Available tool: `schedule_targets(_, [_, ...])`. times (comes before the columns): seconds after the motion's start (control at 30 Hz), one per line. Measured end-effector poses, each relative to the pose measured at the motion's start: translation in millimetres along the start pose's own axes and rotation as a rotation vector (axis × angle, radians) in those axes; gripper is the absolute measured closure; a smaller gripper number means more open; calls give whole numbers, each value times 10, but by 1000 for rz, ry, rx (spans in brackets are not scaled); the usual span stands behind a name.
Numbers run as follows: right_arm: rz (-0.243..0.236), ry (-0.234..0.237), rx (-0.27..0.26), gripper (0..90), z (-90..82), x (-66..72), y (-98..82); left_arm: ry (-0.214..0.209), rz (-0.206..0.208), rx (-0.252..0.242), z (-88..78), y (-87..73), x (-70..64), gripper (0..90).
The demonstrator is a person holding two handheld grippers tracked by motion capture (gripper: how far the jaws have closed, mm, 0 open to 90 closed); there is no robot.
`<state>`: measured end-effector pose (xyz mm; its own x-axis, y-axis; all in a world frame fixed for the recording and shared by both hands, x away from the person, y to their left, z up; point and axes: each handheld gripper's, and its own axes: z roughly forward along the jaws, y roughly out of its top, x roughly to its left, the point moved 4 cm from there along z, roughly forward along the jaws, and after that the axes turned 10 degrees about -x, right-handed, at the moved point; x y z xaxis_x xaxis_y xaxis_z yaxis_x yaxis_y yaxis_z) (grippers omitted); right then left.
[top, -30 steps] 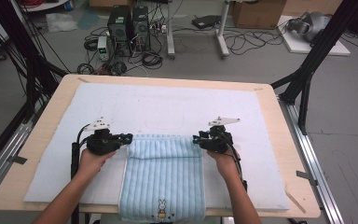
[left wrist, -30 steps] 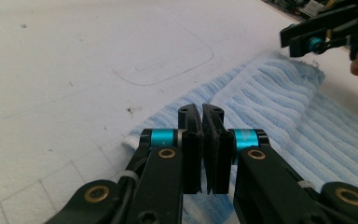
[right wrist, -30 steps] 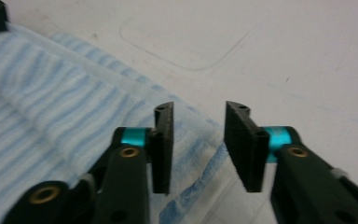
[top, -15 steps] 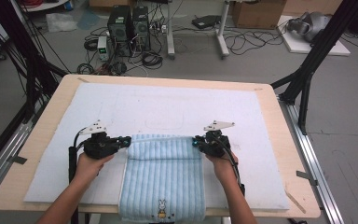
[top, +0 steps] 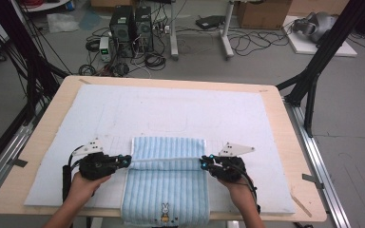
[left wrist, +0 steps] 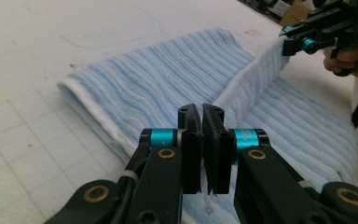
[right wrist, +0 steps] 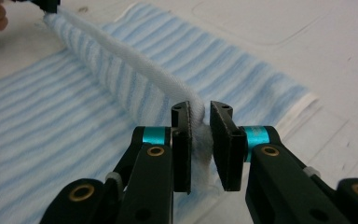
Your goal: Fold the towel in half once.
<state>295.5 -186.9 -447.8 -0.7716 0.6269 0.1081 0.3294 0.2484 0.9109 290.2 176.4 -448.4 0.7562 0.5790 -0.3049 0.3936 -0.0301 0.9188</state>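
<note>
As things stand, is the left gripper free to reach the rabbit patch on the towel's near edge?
Probably not yet: the left gripper is shut on the towel, sharing a raised fold with the right gripper. The path to the rabbit patch looks clear once it lets go.

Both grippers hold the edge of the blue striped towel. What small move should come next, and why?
Probably carry the pinched edge on toward the near end, hands level. The left gripper and right gripper are shut on the towel, and the edge is lifted and taut between them.

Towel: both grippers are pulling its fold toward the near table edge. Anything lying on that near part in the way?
Nothing visible does. The left gripper and right gripper pinch the fold of the towel; its near half lies flat and bare.
</note>
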Motion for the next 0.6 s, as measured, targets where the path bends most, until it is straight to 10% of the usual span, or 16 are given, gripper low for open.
schedule_targets(0.27, [9, 49, 18, 633, -185, 108, -127, 41, -4, -40, -42, 23, -7, 561])
schedule_targets(0.43, [91, -36, -68, 533, -290, -12, -36, 89, -14, -91, -60, 119, 119, 522])
schedule_targets(0.6, [109, -132, -19, 536, -134, -147, -73, 153, -17, -64, 37, 145, 311, 501])
